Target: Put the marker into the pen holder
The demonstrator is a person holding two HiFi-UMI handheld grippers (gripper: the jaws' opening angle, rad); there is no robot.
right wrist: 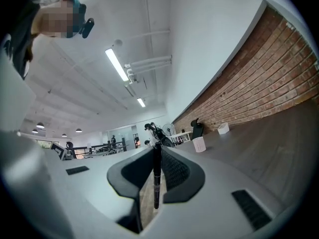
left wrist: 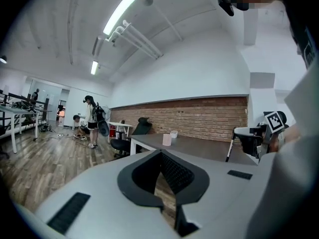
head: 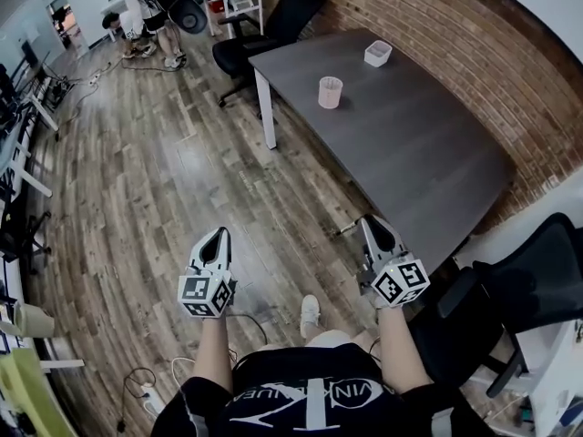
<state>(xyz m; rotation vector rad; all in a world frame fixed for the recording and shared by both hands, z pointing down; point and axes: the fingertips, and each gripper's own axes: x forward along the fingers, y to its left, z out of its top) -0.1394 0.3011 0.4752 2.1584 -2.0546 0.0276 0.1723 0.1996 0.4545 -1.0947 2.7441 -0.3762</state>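
A black marker [right wrist: 156,176] stands upright between the jaws of my right gripper [right wrist: 156,153], which is shut on it. In the head view the right gripper [head: 372,222] hangs over the floor just off the near corner of the grey table [head: 410,153]. The pink mesh pen holder [head: 330,92] stands upright near the table's far left edge, well ahead of both grippers; the right gripper view shows it small and distant [right wrist: 199,144]. My left gripper [head: 219,236] hovers over the wooden floor to the left, its tips together with nothing between them.
A small white box [head: 377,53] sits at the table's far end by the brick wall. One black office chair [head: 282,21] stands beyond the table, another [head: 537,280] to my right. People [head: 146,7] stand far back on the wooden floor.
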